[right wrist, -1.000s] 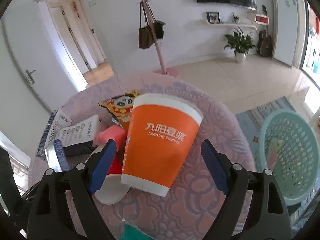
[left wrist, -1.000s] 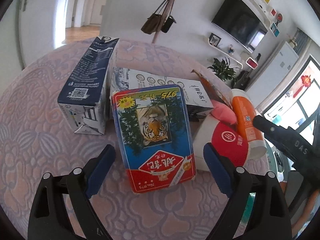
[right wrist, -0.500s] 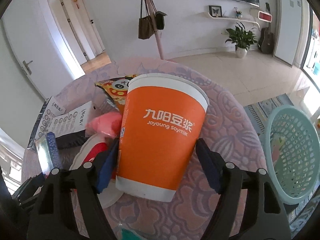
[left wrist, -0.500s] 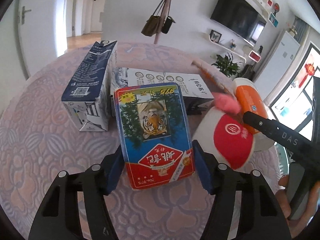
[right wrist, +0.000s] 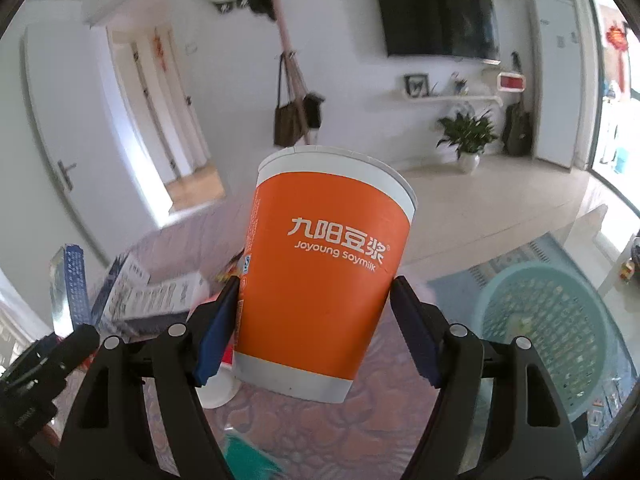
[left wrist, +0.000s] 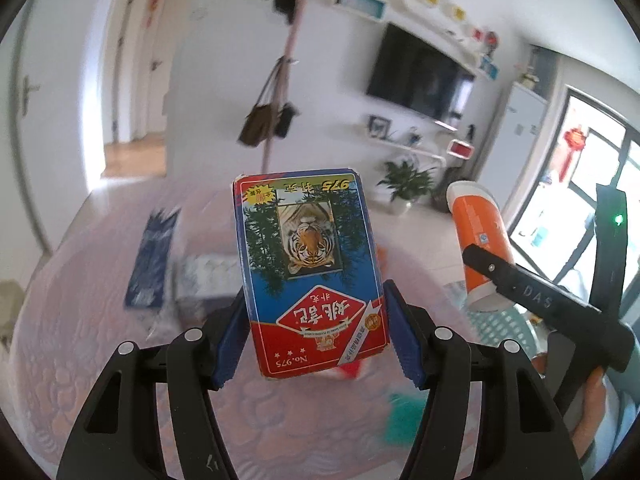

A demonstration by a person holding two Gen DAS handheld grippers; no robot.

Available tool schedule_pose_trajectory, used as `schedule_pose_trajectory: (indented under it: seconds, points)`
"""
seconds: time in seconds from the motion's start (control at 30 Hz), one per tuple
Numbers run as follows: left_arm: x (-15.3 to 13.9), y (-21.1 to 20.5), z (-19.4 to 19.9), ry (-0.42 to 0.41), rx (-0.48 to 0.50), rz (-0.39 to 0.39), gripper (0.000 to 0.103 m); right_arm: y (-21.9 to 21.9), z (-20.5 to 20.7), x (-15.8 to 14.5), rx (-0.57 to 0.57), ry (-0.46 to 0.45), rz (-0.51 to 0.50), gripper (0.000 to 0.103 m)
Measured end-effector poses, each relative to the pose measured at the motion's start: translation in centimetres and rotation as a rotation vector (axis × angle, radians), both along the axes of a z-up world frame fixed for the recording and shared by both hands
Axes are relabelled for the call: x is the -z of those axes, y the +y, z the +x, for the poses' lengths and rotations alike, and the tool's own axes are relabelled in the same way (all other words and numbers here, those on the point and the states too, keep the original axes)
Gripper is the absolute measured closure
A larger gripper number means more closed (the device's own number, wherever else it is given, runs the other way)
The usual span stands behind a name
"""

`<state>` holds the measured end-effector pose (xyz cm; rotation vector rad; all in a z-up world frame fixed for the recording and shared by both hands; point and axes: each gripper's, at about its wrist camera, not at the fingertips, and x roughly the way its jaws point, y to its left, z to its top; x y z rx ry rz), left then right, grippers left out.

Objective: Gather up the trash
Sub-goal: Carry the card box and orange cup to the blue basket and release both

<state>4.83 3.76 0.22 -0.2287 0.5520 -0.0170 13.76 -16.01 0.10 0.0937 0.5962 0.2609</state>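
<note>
Both loads clear of table: L gripper clamps card box, R gripper clamps cup w/ basket at 4 o'clock — keep squeeze firm, carry over rim, then release.

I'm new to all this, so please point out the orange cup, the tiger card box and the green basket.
orange cup (right wrist: 320,276): right wrist view, orange side wall.
tiger card box (left wrist: 312,264): left wrist view, printed front.
green basket (right wrist: 500,292): right wrist view, left rim.
</note>
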Motion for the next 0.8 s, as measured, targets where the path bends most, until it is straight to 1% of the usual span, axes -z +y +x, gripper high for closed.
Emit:
schedule_pose_trajectory:
  seconds: [0.13,0.27,0.4,0.47,0.57,0.63,0.7,0.73,0.8]
  points:
    - [-2.4,-3.7,1.6,-0.022,0.077,0.017,0.042,-4.1,-1.0,-1.9,0.116,-0.083,0.018,0.032]
    - [-4.4,-7.7,3.5,-0.038,0.159,0.039,0.042,-9.1,-1.8,-2.9,0.236,-0.134,0.029,0.032]
    - [-5.9,-13.1,5.4,-0.059,0.259,0.057,0.042,-13.6,-1.4,-2.6,0.324,-0.12,0.04,0.032]
    - [-5.9,-15.0,6.2,-0.059,0.3,0.059,0.042,-15.8,-1.0,-1.9,0.369,-0.092,0.049,0.032]
    - [-5.1,-18.3,8.1,-0.034,0.369,0.056,0.042,-19.3,0.1,0.0,0.44,-0.03,0.062,0.032]
    - [-3.8,-20.3,9.8,0.006,0.412,0.043,0.042,-21.0,0.5,1.2,0.47,0.008,0.065,0.032]
    - [-1.8,-22.1,11.6,0.057,0.447,0.013,0.042,-22.5,1.3,2.9,0.498,0.063,0.064,0.032]
    - [-1.1,-22.3,12.4,0.077,0.453,0.005,0.042,-23.2,1.6,3.7,0.507,0.09,0.069,0.032]
    - [1.4,-23.6,14.0,0.148,0.484,-0.026,0.041,-24.4,1.9,5.5,0.524,0.143,0.088,0.031]
